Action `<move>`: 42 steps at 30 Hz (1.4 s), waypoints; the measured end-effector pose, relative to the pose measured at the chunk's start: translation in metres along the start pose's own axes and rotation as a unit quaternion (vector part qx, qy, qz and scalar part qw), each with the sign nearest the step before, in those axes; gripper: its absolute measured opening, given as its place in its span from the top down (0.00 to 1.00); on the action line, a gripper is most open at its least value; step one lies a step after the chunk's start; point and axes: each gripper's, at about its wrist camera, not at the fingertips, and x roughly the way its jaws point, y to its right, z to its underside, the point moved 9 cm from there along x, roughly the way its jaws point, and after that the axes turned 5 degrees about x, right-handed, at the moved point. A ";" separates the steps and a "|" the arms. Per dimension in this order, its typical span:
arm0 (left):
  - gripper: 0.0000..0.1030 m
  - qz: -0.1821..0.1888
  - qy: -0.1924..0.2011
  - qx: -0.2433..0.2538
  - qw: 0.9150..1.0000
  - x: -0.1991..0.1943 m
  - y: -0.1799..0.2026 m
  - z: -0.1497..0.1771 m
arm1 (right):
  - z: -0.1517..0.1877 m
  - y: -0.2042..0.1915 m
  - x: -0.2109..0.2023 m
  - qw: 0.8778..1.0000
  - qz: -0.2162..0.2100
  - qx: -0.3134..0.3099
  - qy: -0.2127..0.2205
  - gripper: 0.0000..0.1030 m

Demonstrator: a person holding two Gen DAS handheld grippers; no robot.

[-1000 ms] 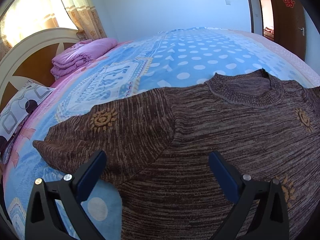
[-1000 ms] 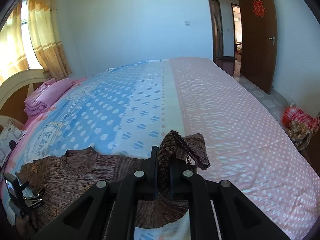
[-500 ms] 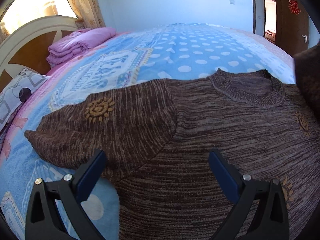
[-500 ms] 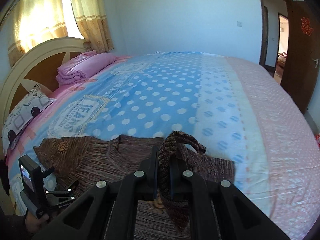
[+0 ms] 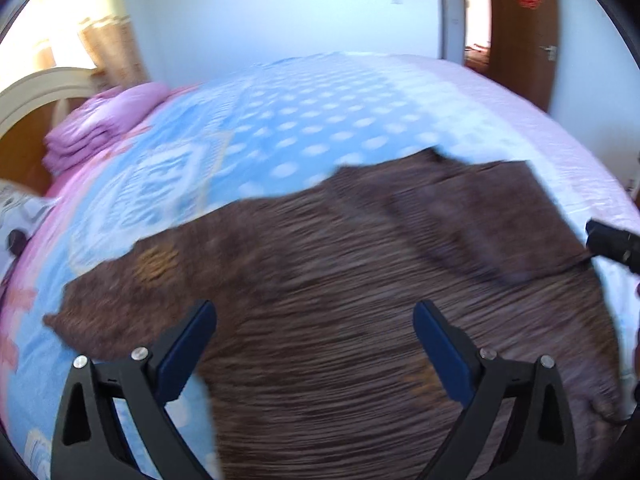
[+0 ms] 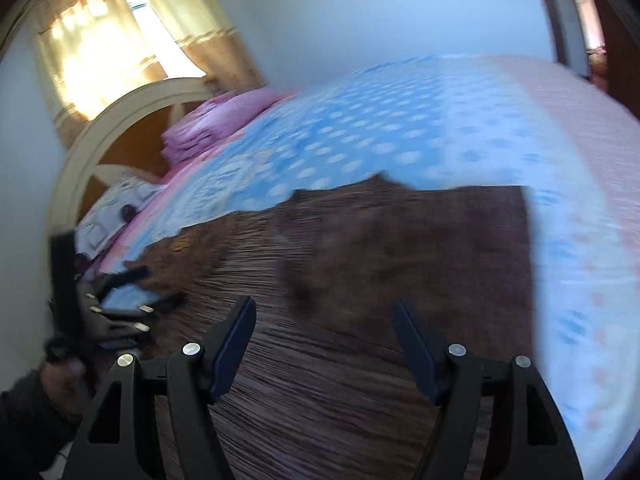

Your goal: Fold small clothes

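Having been folded across the sweater (image 6: pixel 360 300), one sleeve (image 5: pixel 492 216) lies released; the right gripper (image 6: pixel 324 344) has just been opened, empty. The left gripper (image 5: pixel 316 352) is spread; the other sleeve (image 5: pixel 132 296) is to be pinched next.

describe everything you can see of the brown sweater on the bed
The brown sweater is a streaky knit with orange sun motifs. It lies flat on the blue dotted bedspread. One sleeve is folded across its chest and the other is spread out toward the headboard. Neither gripper grips it; the frames are blurred.

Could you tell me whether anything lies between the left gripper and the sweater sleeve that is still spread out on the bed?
Nothing visible does: the open left gripper hovers over the sweater, and the flat sleeve lies bare beside it.
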 end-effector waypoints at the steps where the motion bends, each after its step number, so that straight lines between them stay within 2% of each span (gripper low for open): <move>1: 0.04 0.014 -0.001 0.001 1.000 0.001 0.012 -0.007 | 0.003 0.015 -0.011 1.000 0.018 0.002 0.013 0.31; 4: 0.09 0.040 -0.007 -0.001 0.999 0.014 0.040 -0.023 | 0.019 0.052 -0.035 0.997 0.056 0.028 0.041 0.31; 7: 0.11 0.065 -0.033 -0.027 0.997 0.034 0.059 -0.030 | 0.038 0.079 -0.043 0.995 0.066 0.059 0.053 0.31; 11: 0.23 0.081 -0.070 -0.063 0.992 0.064 0.073 -0.024 | 0.048 0.107 -0.041 0.989 0.073 0.112 0.055 0.30; 12: 0.36 0.088 -0.089 -0.067 0.990 0.076 0.077 -0.019 | 0.047 0.110 -0.042 0.988 0.076 0.123 0.058 0.30; 13: 0.44 0.092 -0.100 -0.074 0.988 0.083 0.079 -0.015 | 0.045 0.114 -0.045 0.987 0.078 0.124 0.062 0.30; 14: 0.50 0.097 -0.098 -0.084 0.987 0.087 0.078 -0.013 | 0.046 0.115 -0.046 0.987 0.077 0.122 0.063 0.30; 16: 0.80 0.112 -0.073 -0.093 0.987 0.082 0.077 -0.017 | 0.048 0.115 -0.044 0.988 0.076 0.120 0.056 0.30; 17: 0.89 0.122 -0.073 -0.093 0.985 0.081 0.078 -0.018 | 0.050 0.115 -0.043 0.989 0.076 0.117 0.053 0.30; 18: 0.93 0.121 -0.069 -0.096 0.986 0.078 0.076 -0.019 | 0.050 0.113 -0.043 0.990 0.076 0.112 0.051 0.30; 20: 0.94 0.129 -0.044 -0.099 0.986 0.067 0.071 -0.027 | 0.050 0.111 -0.041 0.990 0.076 0.104 0.050 0.28; 22: 0.94 0.109 -0.007 -0.081 0.991 0.050 0.066 -0.038 | 0.050 0.112 -0.041 0.990 0.075 0.107 0.050 0.26; 27: 0.94 0.099 0.030 -0.068 0.992 0.020 0.050 -0.047 | 0.050 0.118 -0.038 0.989 0.075 0.120 0.049 0.26; 31: 0.94 0.079 0.022 -0.060 0.995 0.028 0.039 -0.036 | 0.051 0.115 -0.033 0.990 0.079 0.110 0.040 0.26; 35: 0.90 0.057 -0.026 -0.065 0.996 0.063 0.032 -0.013 | 0.053 0.113 -0.031 0.991 0.081 0.103 0.037 0.24; 37: 0.90 0.065 -0.043 -0.076 0.994 0.071 0.032 -0.005 | 0.053 0.113 -0.030 0.991 0.081 0.102 0.037 0.24; 38: 0.86 0.078 -0.047 -0.087 0.992 0.073 0.032 -0.003 | 0.053 0.113 -0.030 0.991 0.081 0.102 0.037 0.24; 39: 0.77 0.071 -0.046 -0.091 0.992 0.073 0.028 -0.002 | 0.053 0.114 -0.030 0.991 0.081 0.103 0.037 0.24; 42: 0.55 -0.019 -0.041 -0.086 0.995 0.068 0.000 -0.001 | 0.054 0.113 -0.029 0.991 0.082 0.101 0.038 0.23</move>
